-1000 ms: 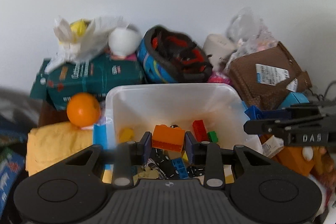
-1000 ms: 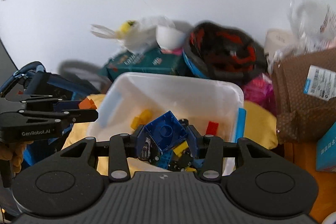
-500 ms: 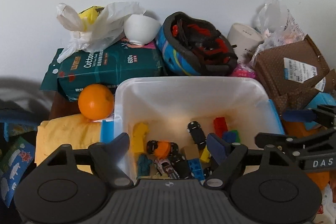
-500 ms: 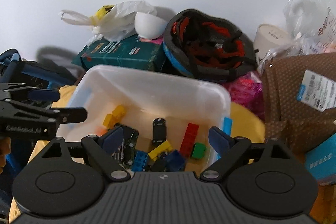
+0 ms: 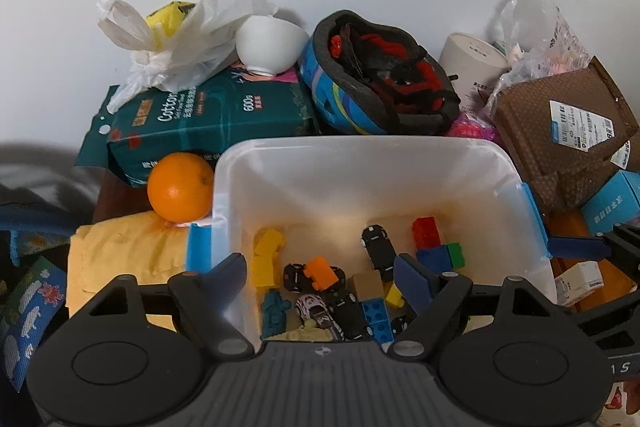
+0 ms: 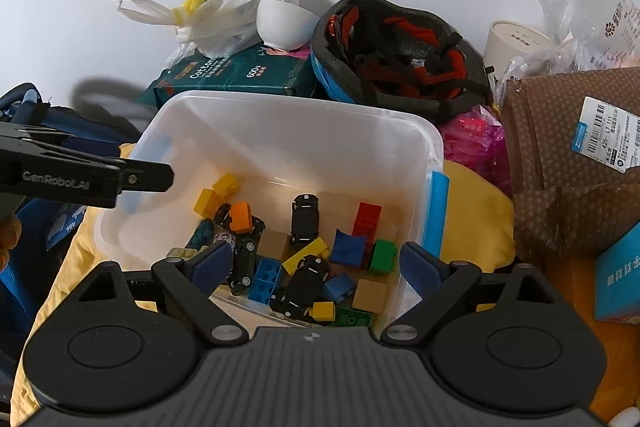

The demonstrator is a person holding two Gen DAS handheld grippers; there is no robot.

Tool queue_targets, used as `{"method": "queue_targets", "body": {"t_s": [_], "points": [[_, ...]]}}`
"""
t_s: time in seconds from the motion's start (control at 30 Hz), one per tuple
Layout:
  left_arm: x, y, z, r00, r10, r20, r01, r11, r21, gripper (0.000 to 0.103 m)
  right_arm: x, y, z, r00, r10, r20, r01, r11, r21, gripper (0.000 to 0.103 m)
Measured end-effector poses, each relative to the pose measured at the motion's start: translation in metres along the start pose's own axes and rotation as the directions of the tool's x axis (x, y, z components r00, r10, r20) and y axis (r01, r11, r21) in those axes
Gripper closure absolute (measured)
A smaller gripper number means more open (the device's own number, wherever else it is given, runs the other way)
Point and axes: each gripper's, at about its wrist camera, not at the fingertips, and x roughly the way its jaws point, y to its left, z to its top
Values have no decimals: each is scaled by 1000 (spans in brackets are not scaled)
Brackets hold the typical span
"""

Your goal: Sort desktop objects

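A clear plastic bin holds toy bricks and small black cars. An orange brick lies on a car near the bin's left. A blue brick lies by a red brick and a green one. My left gripper is open and empty over the bin's near edge. My right gripper is open and empty over the bin's near right part.
An orange fruit sits left of the bin on a yellow cloth. Behind the bin are a green cotton pack, a white bowl, a bike helmet, a brown parcel and a blue box.
Both grippers opened. The left let go of the orange brick and the right let go of the blue brick; both bricks now lie in the bin. Both grippers rose slightly.
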Motion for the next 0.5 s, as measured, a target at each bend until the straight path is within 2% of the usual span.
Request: {"method": "queue_targets", "body": {"t_s": [0.5], "points": [[10, 5, -2, 1000, 19, -22, -19, 1000, -8, 18, 4, -1, 1, 1000, -20, -6, 20, 1000, -19, 9]]}}
